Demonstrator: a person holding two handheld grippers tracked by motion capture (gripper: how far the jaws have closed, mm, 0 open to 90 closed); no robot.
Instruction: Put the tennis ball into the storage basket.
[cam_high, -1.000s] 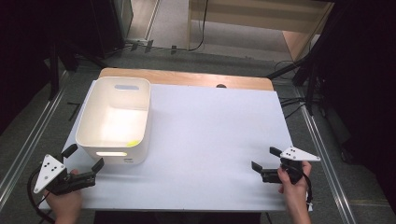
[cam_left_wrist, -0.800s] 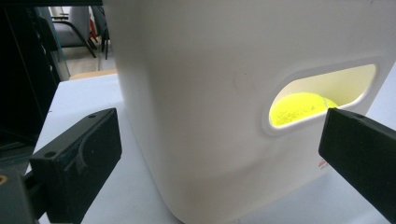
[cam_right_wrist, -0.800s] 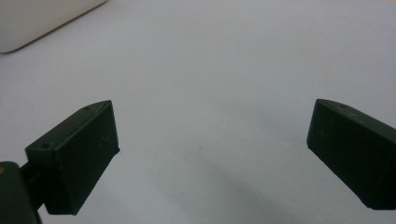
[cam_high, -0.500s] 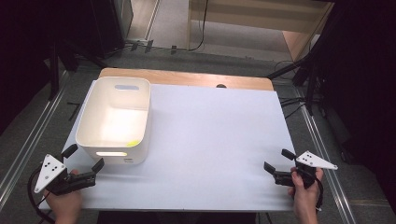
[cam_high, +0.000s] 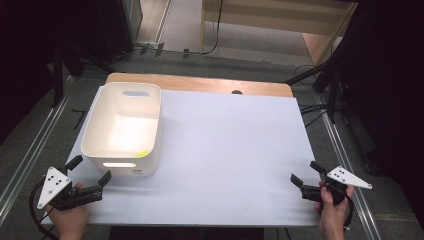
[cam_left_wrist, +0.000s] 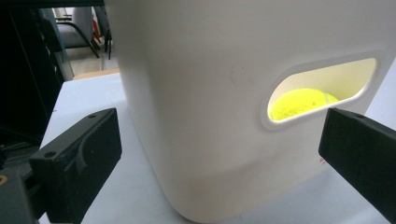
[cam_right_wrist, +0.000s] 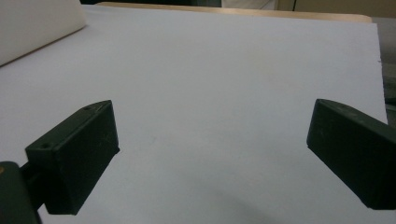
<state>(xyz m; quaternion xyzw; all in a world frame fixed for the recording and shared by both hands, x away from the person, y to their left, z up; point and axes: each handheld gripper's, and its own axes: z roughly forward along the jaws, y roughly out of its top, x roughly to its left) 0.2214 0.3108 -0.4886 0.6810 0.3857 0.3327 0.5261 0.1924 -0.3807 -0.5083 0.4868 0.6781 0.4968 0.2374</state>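
tennis ball is the yellow thing inside the white bin. it lies at the near end of the bin, low down by the wall with the long hole in it. in the left gripper view you can see the ball through that hole. from the high view only a small yellow spot shows at the near inside corner.

the bin sits on the left half of the table, with its near end close to the table's near edge.

the left gripper is at the near left corner of the table, just beside the near end of the bin. its jaws are spread wide, with nothing between them, and they point at the bin wall without touching it.

the right gripper is at the near right corner, well apart from the bin. its jaws are spread wide too and hold nothing. they look out over bare white table.

i think the work looks done, or almost done. the ball is in the bin and both grippers are free. no other loose thing lies on the table to put away. if something is left, it may be to take hold of the bin, since the left gripper is so close to it.
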